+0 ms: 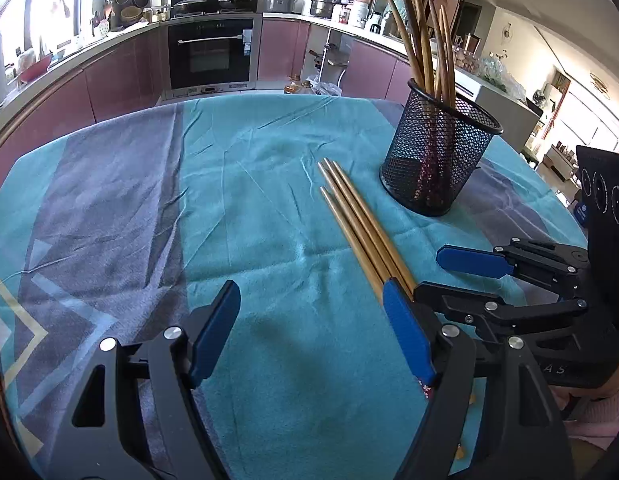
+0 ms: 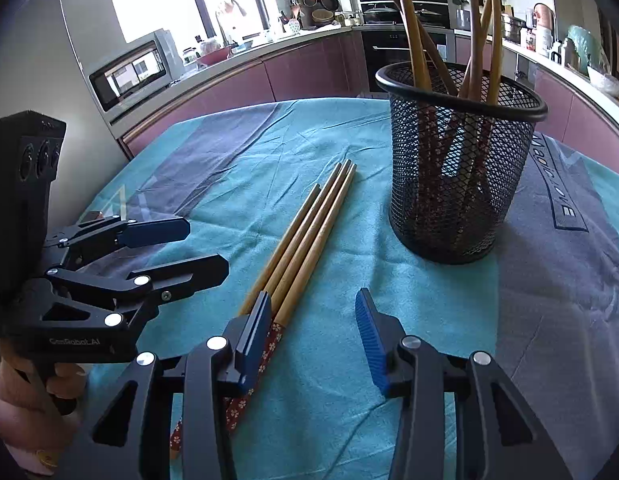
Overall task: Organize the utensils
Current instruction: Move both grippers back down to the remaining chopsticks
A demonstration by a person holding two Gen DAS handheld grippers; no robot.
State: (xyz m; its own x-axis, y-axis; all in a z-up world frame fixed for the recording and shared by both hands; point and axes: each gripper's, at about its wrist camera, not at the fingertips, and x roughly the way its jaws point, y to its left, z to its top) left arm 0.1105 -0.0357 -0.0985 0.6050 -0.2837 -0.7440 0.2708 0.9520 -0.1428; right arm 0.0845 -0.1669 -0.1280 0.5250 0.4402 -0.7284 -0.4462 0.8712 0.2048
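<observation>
Several wooden chopsticks (image 1: 359, 220) lie side by side on the teal cloth; in the right wrist view (image 2: 309, 236) their red flowered ends point toward me. A black mesh holder (image 1: 439, 152) stands upright behind them with several chopsticks in it; it also shows in the right wrist view (image 2: 457, 160). My left gripper (image 1: 309, 332) is open and empty, its right finger beside the loose chopsticks. My right gripper (image 2: 313, 340) is open and empty, its left finger over the chopsticks' handles. Each gripper shows in the other's view, the right one (image 1: 469, 276) and the left one (image 2: 189, 248).
The table carries a teal and grey cloth (image 1: 149, 208) with white lettering (image 2: 557, 184). Behind the table run kitchen counters with purple cabinets (image 1: 117, 76), an oven (image 1: 211, 54) and a microwave (image 2: 129, 72).
</observation>
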